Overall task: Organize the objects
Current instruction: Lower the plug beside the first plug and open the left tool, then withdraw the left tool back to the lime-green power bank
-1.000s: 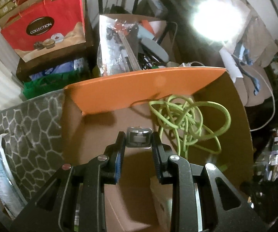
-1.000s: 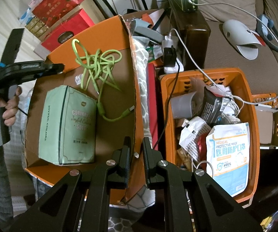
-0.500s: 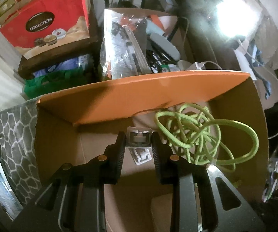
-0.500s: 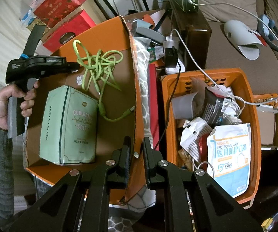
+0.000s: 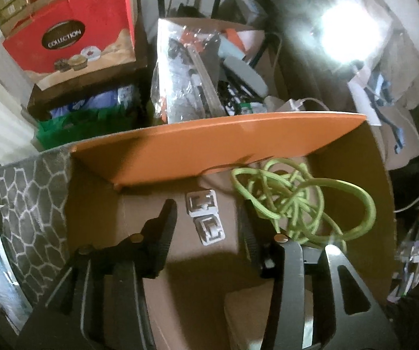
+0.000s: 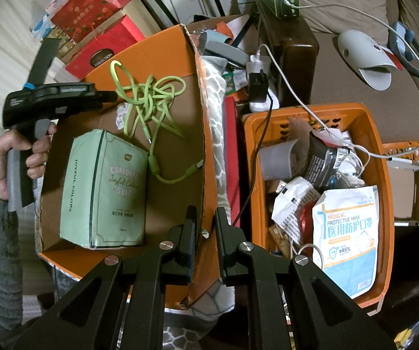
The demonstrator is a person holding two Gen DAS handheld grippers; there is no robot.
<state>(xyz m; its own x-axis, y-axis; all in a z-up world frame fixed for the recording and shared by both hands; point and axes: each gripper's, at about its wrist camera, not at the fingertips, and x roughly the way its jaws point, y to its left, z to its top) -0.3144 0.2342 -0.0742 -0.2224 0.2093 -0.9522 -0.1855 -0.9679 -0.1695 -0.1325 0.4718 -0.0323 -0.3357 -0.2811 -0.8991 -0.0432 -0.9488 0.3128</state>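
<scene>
- Left gripper (image 5: 206, 221) jaws opening, white clip strip (image 5: 205, 217) between them, no longer pinched.
- Right gripper (image 6: 206, 227) closed on the cardboard box (image 6: 200, 134) wall.
- Risk: strip snags green cable (image 5: 291, 204); a slipping right grip tips the box.

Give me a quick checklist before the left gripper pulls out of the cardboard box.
1. White clips released: ok, they lie on the box floor between the fingers, touching neither pad.
2. Left gripper clearance: ok, jaws are opening with a gap on both sides of the clips.
3. Green cable clear of the gripper: cannot tell, its loops lie right beside one finger.
4. Orange flap out of the way: ok, it stands beyond the fingertips.
5. Right gripper: ok, shut and empty, over the cardboard box wall.
6. Green tissue pack: ok, lying flat in the box.
</scene>
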